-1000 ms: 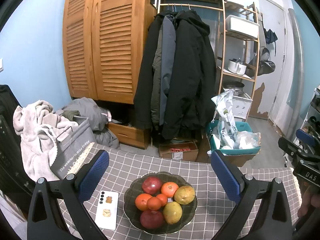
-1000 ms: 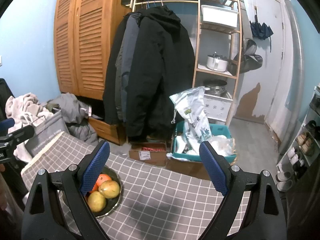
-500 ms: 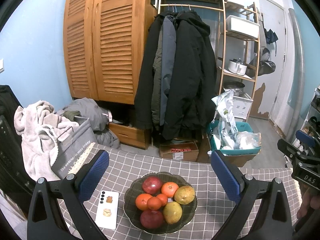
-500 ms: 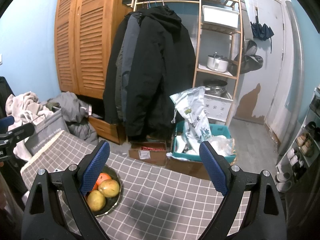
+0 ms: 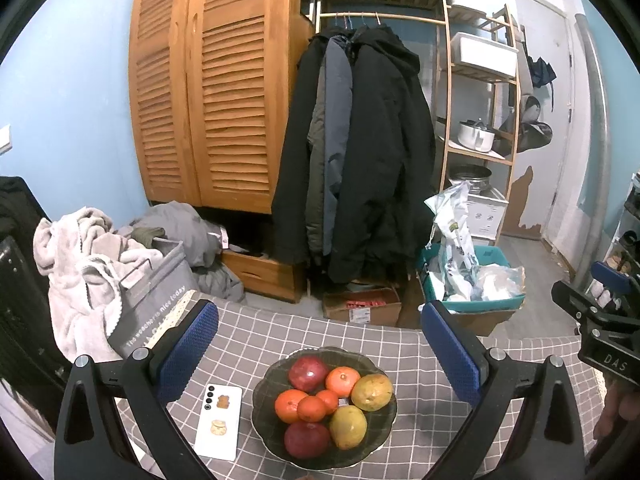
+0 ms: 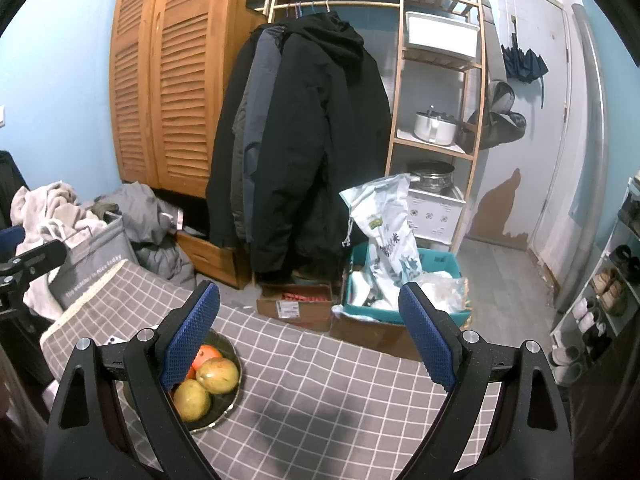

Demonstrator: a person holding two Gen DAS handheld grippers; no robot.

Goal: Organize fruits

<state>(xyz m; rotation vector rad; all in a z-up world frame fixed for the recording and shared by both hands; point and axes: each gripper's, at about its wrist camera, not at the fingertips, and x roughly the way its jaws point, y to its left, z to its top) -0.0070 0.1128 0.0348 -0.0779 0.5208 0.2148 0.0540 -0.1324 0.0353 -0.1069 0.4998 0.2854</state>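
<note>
Both the left gripper [image 5: 320, 344] and the right gripper [image 6: 310, 326] are held level above the checked table [image 6: 340, 392] with fingers spread wide and nothing gripped, while the fruits [image 5: 332, 400] are piled in the dark bowl [image 5: 264, 390] beside a white phone [image 5: 219, 420].

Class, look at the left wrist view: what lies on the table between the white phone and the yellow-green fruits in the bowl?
The oranges and red fruits, inside the dark bowl; the phone lies beside it, left of the yellow-green fruits.
</note>
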